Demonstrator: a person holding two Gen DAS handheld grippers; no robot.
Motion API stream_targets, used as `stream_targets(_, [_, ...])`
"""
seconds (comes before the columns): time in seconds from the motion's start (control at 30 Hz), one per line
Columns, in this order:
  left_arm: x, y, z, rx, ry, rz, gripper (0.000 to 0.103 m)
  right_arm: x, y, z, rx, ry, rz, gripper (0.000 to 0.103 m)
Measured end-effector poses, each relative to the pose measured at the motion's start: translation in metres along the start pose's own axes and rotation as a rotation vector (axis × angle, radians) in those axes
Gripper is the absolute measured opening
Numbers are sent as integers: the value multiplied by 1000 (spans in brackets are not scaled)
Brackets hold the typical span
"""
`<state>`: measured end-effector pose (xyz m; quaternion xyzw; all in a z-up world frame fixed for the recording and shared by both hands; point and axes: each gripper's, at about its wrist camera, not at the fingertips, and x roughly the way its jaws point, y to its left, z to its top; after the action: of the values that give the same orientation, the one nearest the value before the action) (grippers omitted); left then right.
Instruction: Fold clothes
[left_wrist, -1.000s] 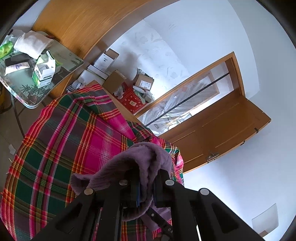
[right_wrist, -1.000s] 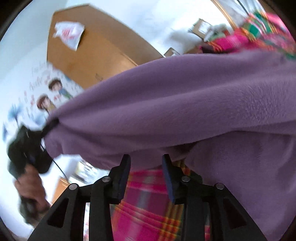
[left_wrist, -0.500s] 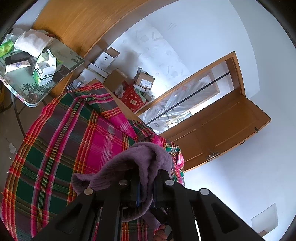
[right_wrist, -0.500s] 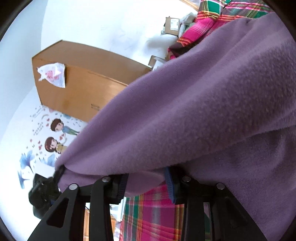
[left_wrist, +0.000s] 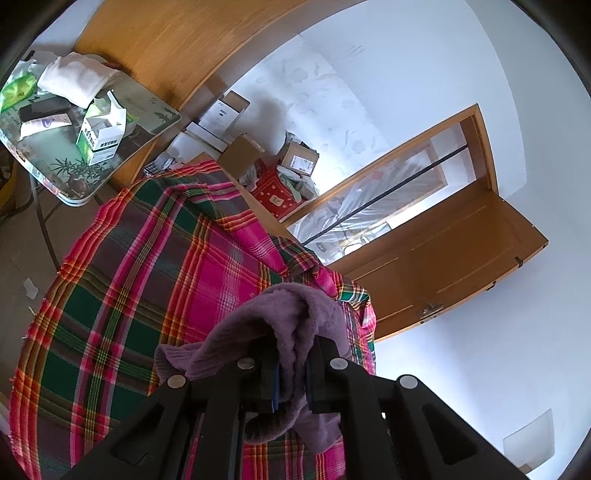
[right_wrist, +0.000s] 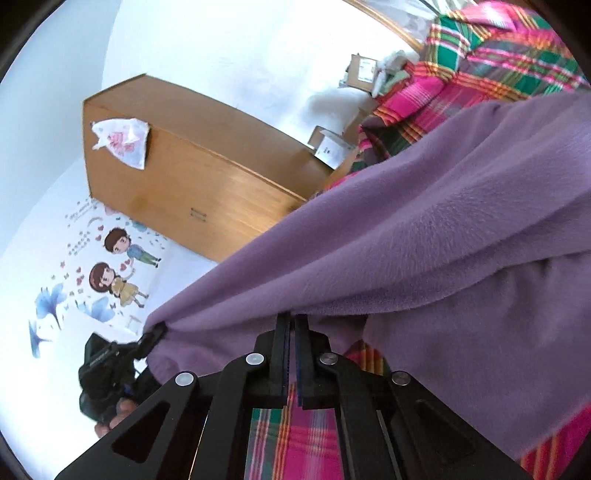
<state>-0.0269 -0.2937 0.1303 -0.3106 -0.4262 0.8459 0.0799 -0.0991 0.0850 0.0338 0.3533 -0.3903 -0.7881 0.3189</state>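
Observation:
A purple fleece garment (right_wrist: 424, 240) hangs stretched in the air over a plaid cloth (left_wrist: 155, 280) of pink, green and red. My left gripper (left_wrist: 293, 369) is shut on one bunched corner of the garment (left_wrist: 295, 317). In the right wrist view my right gripper (right_wrist: 291, 321) is shut on the garment's lower hem, its jaws nearly touching. The left gripper (right_wrist: 153, 334) shows there too, pinching the far corner, with a hand (right_wrist: 118, 413) below it. Most of the garment's lower part is out of view.
A small table (left_wrist: 147, 107) at the upper left carries boxes, a folded white cloth and packets. Cardboard boxes (left_wrist: 299, 160) are stacked against the wall beyond the plaid cloth. A wooden wardrobe (right_wrist: 192, 177) and an open wooden door (left_wrist: 454, 254) stand nearby.
My right gripper went from open beside the hem to shut on it. The garment is now pulled taut between both grippers. The left gripper barely moved.

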Motion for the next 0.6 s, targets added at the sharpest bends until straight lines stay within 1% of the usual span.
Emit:
stream_targets(0.2, [-2,6,-7,7,23,12,9,-33,21,-15,-65,-18,11,3])
stream_targets(0.3, [-3,13,-13,-2,34,25,9,-49,33,-26,-118,-19,18,3])
stream_targets(0.4, [-6,20,-21,-13,47,23,9,-61,40,-36,-145,-2,17,2])
stream_targets(0.53, [-12,27,-34,-13,65,12,9,-76,43,-56,-193,29,-9,2])
stream_targets(0.6, [-14,29,-45,-7,84,10,9,-83,42,-64,-208,38,-16,2])
